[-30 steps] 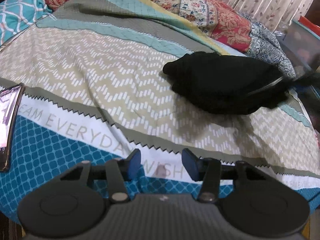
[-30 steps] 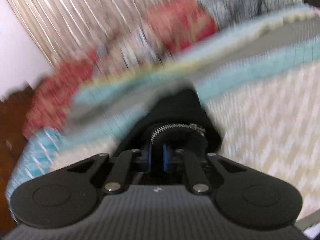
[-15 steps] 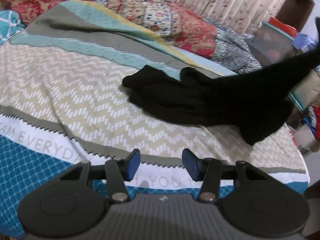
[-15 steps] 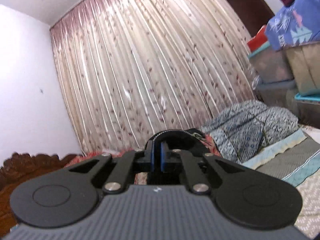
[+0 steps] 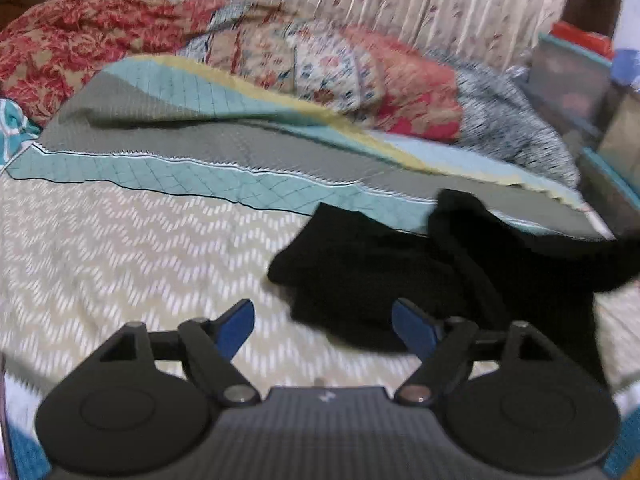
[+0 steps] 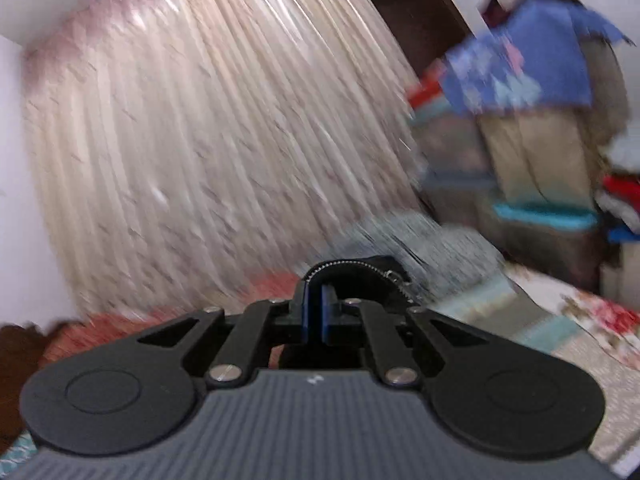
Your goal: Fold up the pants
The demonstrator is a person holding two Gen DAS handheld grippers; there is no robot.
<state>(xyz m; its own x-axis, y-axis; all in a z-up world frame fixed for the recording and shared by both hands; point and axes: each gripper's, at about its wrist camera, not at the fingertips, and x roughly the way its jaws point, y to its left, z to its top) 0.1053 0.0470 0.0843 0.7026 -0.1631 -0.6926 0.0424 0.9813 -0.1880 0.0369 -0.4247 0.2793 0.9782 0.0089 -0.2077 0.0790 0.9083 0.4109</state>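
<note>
The pants (image 5: pixel 404 276), black, lie bunched on the bedspread (image 5: pixel 132 248) at the right side of the bed. One part of them rises off the spread and runs out of the left wrist view at the far right edge. In the right wrist view the zipper end of the pants (image 6: pixel 360 276) sits clamped in the right gripper (image 6: pixel 322 312), whose blue pads are pressed together on the cloth; a zipper track curves over the fingertips. The left gripper (image 5: pixel 324 322) hangs over the near edge of the heap with its jaws opening. Nothing is between them, and the pants show just beyond its right fingertip (image 5: pixel 414 326). At the far side of the bed lie red floral quilts (image 5: pixel 400 92). Behind them hangs a pale pleated curtain (image 6: pixel 208 140). Stacked bins and cloth (image 6: pixel 528 120) stand at the far right, blurred.
</note>
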